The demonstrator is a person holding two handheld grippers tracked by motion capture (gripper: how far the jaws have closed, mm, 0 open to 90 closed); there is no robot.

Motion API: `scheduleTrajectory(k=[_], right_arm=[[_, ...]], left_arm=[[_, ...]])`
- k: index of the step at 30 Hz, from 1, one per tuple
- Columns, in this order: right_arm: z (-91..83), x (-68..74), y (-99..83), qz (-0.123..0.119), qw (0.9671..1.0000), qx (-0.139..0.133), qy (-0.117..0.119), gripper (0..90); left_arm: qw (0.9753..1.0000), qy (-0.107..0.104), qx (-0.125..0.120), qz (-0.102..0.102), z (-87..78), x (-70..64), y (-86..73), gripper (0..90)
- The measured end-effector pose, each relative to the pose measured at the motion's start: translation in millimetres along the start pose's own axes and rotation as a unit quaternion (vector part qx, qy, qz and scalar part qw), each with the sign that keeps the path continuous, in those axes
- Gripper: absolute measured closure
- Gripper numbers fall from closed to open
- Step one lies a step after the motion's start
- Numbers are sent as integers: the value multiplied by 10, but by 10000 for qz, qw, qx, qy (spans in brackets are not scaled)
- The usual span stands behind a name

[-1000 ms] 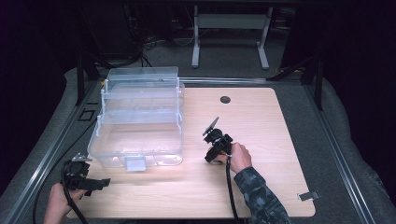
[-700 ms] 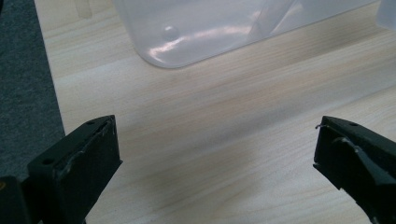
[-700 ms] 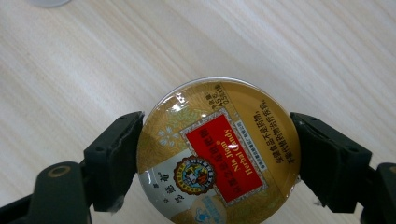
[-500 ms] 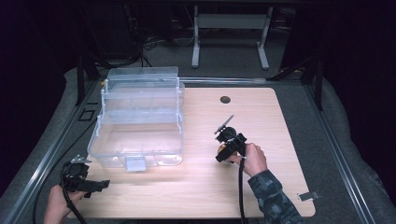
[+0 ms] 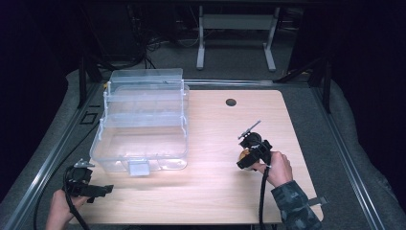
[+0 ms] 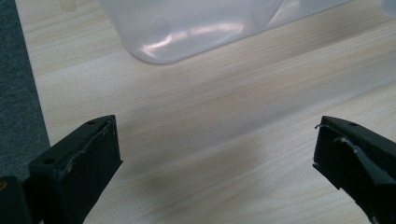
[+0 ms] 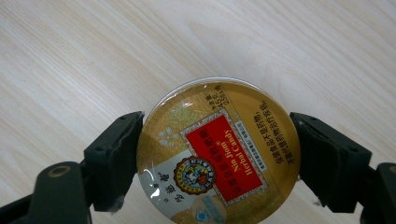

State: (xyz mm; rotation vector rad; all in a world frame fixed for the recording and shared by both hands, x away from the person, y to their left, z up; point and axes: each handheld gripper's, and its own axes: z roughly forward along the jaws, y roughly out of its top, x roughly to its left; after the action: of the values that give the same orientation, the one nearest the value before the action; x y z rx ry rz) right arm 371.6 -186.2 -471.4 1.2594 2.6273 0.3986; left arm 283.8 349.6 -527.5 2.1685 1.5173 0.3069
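The round gold candy tin (image 7: 217, 154), red-labelled, now lies on the table (image 5: 210, 191) farther right of the clear box (image 5: 141, 127), clamped between the right gripper (image 5: 245, 155)'s jaws. The left gripper (image 5: 98, 190) stays spread wide.

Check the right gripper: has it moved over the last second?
Yes. The right gripper has moved away from the clear plastic box, toward the table's right edge and nearer the person, jaws around the round gold tin.
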Motion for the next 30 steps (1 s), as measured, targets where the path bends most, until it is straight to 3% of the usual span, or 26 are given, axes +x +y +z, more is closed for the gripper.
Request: scheduleTrajectory(k=[5,6,7,9,10,11,12,13,14,16,21,30], right_arm=[[-7,-91,-125,99,9997,189,-74,202],[-26,-96,-141,60,9986,372,-382,202],[-3,-132,-177,122,9995,265,-130,202],[-1,-167,-224,150,9991,358,-193,202],[9,-182,-245,195,9992,317,-118,202],[42,-224,-290,255,9992,155,255,202],[45,-232,-314,271,9993,205,165,202],[40,-232,-334,251,9991,322,-98,202],[46,-239,-354,268,9989,354,-117,202],[81,-280,-422,330,9989,344,14,202],[153,-355,-565,470,9975,511,-133,202],[215,-452,-774,677,9955,657,-86,202]], left_arm=[[10000,1,29,25,21,-9,-9,6],[10000,-12,19,16,25,-9,-9,6],[10000,-2,28,26,31,-10,-8,6],[10000,-19,53,21,43,-15,-8,6],[10000,-13,72,42,51,-16,-8,6],[10000,-18,82,39,54,-20,-7,6],[10000,-26,84,42,55,-23,-7,6],[9999,-32,81,55,55,-24,-6,6],[10000,-33,69,47,53,-27,-5,6],[10000,-11,11,32,47,-24,-4,7],[10000,-15,10,10,52,-5,-13,7],[10000,14,-7,-23,-9,43,-26,7]])
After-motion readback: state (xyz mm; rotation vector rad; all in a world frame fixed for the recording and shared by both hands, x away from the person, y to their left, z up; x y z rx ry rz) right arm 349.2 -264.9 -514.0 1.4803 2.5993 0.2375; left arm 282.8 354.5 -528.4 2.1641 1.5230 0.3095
